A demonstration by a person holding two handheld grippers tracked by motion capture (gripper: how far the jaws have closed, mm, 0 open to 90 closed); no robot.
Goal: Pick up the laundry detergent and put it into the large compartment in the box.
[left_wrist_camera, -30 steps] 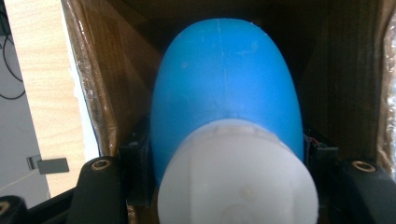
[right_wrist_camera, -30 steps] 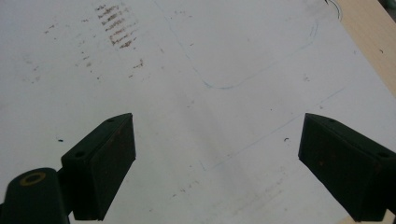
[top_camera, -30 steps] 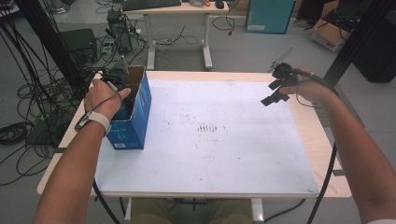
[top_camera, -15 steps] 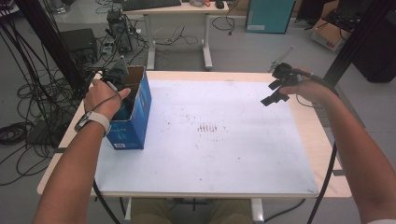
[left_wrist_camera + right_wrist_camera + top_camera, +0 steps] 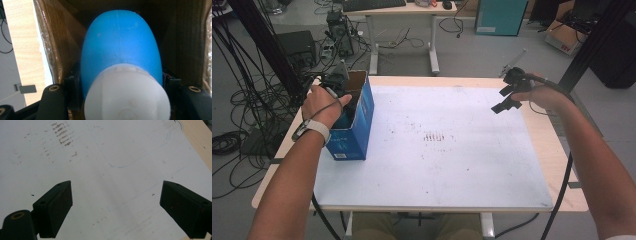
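An open blue cardboard box stands at the table's left edge. My left hand reaches down into it from above. In the left gripper view my left gripper is shut on a rounded blue object with a white end, deep between the box's brown inner walls. My right gripper hovers over the far right part of the white table sheet. It stands open, with nothing but bare sheet between its pads.
Brown smudges mark the middle of the sheet, and faint pen outlines lie ahead of the right gripper. The wooden table edge runs along the right. Cables, a second desk and boxes sit on the floor beyond.
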